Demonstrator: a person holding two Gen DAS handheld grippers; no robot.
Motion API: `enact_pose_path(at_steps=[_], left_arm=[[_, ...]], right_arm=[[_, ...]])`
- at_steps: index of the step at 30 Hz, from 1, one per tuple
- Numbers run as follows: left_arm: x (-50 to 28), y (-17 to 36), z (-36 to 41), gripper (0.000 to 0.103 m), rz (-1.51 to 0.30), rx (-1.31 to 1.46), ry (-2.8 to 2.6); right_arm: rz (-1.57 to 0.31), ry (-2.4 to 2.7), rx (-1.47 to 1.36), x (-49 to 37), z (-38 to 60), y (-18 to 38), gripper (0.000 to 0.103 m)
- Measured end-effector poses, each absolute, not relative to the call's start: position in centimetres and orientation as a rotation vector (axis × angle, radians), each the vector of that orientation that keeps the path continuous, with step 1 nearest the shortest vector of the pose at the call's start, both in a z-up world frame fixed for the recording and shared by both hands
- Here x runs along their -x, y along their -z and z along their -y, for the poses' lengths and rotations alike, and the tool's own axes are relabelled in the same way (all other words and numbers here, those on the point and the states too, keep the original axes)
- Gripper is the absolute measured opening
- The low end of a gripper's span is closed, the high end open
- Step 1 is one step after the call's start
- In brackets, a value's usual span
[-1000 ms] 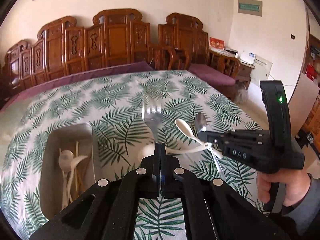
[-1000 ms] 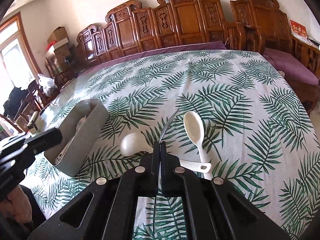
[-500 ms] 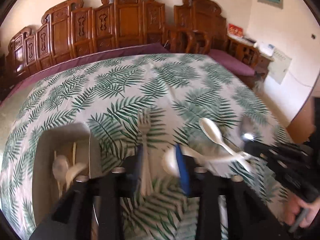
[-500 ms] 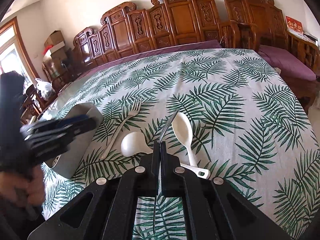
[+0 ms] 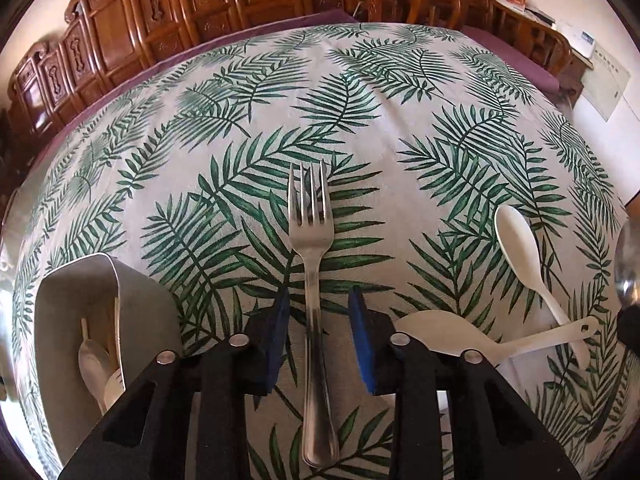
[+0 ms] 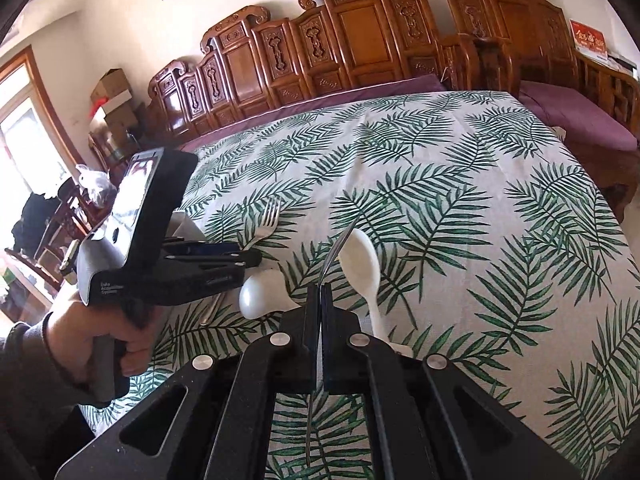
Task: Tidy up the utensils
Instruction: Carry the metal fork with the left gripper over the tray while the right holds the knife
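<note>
The table (image 5: 360, 80), covered in a palm-leaf cloth, runs wide and bare toward the carved wooden benches (image 6: 352, 40) along its far edge; in the right wrist view the far and right-hand stretches of cloth lie open, while the utensils crowd the near left part.

The left claw (image 5: 316, 316) stands released, its blue-padded fingers (image 5: 278, 336) set well apart on either side of the fork (image 5: 312, 300). The fork lies flat on the cloth, tines pointing away, its handle running back between the two fingers with a gap on each side — neither pad touches it. Just left of this claw sits a grey bin (image 5: 140, 312) with pale spoons (image 5: 94, 360) inside, near the table's left edge. To the right lie two white spoons: a long one (image 5: 524, 256) angled away, and a wider one (image 5: 436, 332) just beside the claw's right finger, their handles crossing.

The right claw (image 6: 321, 344) is clenched on a thin metal utensil (image 6: 338, 246), seen edge-on; its curved front end rises forward from between the shut fingers and its handle shows below them. What kind of utensil it is cannot be told from this angle. It hangs above the two white spoons, close to the left hand (image 6: 100, 344).
</note>
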State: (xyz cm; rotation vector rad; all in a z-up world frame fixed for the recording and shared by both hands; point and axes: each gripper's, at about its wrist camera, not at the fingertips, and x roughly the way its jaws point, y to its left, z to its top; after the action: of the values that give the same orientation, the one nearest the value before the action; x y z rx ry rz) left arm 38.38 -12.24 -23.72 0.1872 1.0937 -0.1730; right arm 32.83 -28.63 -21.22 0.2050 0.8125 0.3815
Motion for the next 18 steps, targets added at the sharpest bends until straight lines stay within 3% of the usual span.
enact_pose_path(at_steps=[2,9,18], left_arm=[[-38.5,23.8,12.4,0.007,-1.099,-0.196,0.165],[-36.8,22.9,12.2,0.006,-1.073,-0.198,0.196],[-32.7,17.6,10.5,0.006,-0.955,-0.174,0.253]], right_arm=[[-0.814,-0.387,-0.194,-32.8,28.3,21.2,0.002],[-0.817,-0.38,-0.192,-32.8,28.3,21.3,0.002],[-0.8,-0.399,-0.163,-32.1,26.9,20.7,0.002]])
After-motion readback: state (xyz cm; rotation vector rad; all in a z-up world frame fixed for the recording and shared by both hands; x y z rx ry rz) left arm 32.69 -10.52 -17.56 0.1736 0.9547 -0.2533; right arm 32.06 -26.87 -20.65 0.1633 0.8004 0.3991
